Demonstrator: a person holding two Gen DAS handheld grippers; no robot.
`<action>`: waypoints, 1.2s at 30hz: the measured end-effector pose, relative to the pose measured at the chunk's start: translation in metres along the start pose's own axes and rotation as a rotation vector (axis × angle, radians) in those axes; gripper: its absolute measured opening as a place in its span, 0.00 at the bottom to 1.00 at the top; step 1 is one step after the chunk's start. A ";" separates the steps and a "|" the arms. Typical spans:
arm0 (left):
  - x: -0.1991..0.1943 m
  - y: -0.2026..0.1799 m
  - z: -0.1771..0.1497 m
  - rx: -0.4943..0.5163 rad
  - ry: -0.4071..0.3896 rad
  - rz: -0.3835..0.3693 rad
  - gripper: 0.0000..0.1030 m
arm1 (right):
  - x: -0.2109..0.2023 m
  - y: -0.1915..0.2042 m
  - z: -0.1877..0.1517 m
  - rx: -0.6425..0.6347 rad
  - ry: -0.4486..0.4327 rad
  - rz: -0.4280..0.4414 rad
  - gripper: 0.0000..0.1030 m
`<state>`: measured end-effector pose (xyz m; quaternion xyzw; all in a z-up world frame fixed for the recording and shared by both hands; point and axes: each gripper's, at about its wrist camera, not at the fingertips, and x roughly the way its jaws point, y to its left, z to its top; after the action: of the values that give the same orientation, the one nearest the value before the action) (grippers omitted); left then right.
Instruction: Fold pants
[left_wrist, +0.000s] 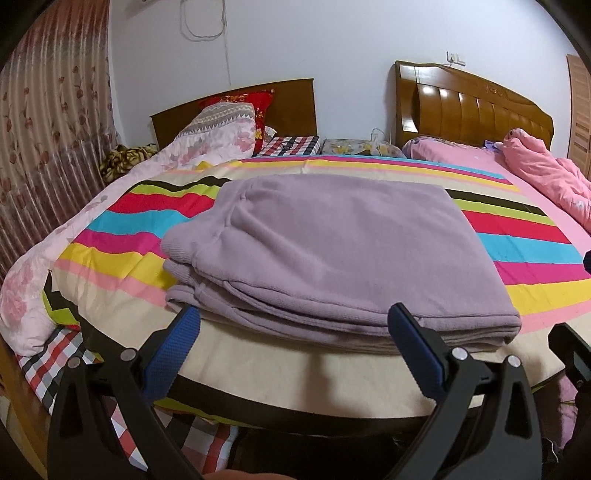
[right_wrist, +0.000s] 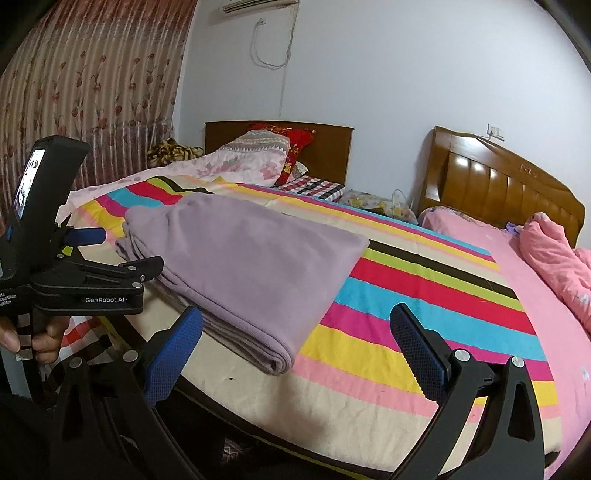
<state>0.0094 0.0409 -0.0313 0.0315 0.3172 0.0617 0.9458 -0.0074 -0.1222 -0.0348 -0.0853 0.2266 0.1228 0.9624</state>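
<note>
Lilac fleece pants lie folded into a thick rectangle on the striped bedspread, several layers stacked at the near edge. My left gripper is open right in front of that near edge, its blue pads level with the fold and holding nothing. In the right wrist view the same folded pants lie left of centre. My right gripper is open over the near corner of the pants and the stripes, empty. The left gripper's body shows at the left, held by a hand.
A rolled floral quilt and red pillow lie at the back left. A pink quilt is bunched on the pink bed to the right. Wooden headboards stand against the wall. A curtain hangs at the left.
</note>
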 end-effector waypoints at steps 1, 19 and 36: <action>0.000 0.000 0.000 0.003 -0.003 -0.001 0.98 | 0.000 0.000 0.000 0.000 0.000 0.000 0.95; -0.002 -0.004 -0.003 0.010 -0.002 -0.015 0.98 | 0.002 0.000 -0.004 0.004 0.012 0.006 0.95; 0.000 -0.002 -0.004 0.008 0.009 -0.019 0.98 | 0.002 -0.001 -0.004 0.005 0.016 0.009 0.95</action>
<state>0.0072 0.0393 -0.0353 0.0320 0.3220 0.0516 0.9448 -0.0070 -0.1238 -0.0391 -0.0826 0.2348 0.1257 0.9603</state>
